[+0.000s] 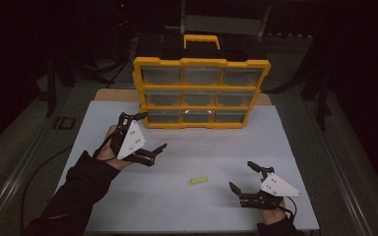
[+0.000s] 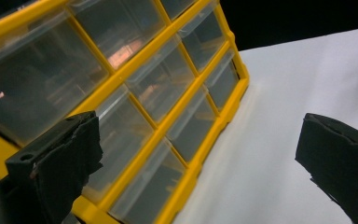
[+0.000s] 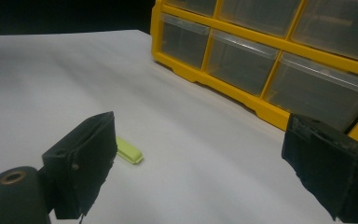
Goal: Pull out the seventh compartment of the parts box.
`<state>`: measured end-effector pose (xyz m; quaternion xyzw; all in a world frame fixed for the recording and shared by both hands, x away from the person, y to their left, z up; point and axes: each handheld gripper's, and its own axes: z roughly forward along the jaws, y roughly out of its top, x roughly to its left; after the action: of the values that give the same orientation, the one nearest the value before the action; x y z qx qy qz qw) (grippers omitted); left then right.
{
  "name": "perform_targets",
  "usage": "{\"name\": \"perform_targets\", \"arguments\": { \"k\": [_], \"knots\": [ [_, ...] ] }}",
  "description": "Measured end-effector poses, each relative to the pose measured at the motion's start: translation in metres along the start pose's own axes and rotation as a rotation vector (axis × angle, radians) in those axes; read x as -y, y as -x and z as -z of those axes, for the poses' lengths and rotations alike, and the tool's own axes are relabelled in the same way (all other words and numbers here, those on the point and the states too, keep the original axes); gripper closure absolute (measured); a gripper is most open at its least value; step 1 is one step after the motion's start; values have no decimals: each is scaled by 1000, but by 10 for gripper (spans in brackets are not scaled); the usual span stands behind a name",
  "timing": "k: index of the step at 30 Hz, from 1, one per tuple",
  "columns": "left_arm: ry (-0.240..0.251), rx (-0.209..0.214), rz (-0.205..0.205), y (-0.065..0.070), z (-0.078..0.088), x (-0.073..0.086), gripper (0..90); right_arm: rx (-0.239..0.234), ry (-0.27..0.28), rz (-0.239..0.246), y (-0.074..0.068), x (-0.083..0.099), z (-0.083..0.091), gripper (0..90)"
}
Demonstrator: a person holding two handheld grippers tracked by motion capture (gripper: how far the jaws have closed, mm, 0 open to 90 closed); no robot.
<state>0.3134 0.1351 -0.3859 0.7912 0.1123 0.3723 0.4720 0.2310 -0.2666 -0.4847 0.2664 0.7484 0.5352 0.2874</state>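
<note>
a yellow drawer cabinet (image 1: 201, 92) stood upright at the far side of the white table (image 1: 128, 196), its nine clear drawers in three rows of three, all pushed in, with a yellow handle (image 1: 202, 41) at its top. the left gripper (image 1: 151, 132) hung just in front of the cabinet's lower left corner, its jaws spread wide apart and holding nothing; one jaw tip was close to the bottom left drawer, though whether it touched could not be told. in the left gripper view the cabinet (image 2: 158, 126) ran slanted across the frame, with one jaw over its frame and the other over bare table (image 2: 279, 93). a small lime green piece (image 1: 197, 180) (flat and oblong, lying on its side) sat on the table, well in front of the cabinet and between the two grippers, nearer the right one. the right gripper (image 1: 242, 176) was low over the near right part of the table, jaws also wide apart and empty. in the right gripper view the green piece (image 3: 129, 152) lay just beside the left-hand jaw, not between the jaws, and the cabinet (image 3: 223, 91) stood beyond it.
</note>
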Motion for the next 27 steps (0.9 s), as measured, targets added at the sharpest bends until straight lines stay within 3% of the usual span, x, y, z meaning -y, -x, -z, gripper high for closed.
{"name": "perform_targets", "arguments": {
  "k": [9, 14, 16, 21, 23, 27],
  "knots": [
    [25, 27, -37, -8, -29, 3, 8, -3, -2, -3, 0, 1, -1, 101],
    [35, 22, -86, -8, -42, 7, 27, -3, -1, -6, 0, 1, 0, 101],
    [40, 29, -78, -9, -47, 9, 45, -5, 0, -6, 0, 1, 0, 101],
    [20, 48, -66, -11, -59, 12, 137, -8, 0, -8, 0, 1, 0, 101],
    [-4, 44, -88, -12, -65, 15, 161, -10, 0, -9, 0, 1, 0, 102],
    [-41, 36, -90, -13, -76, 18, 166, -13, -1, -10, 1, 2, 0, 101]
  ]
}}
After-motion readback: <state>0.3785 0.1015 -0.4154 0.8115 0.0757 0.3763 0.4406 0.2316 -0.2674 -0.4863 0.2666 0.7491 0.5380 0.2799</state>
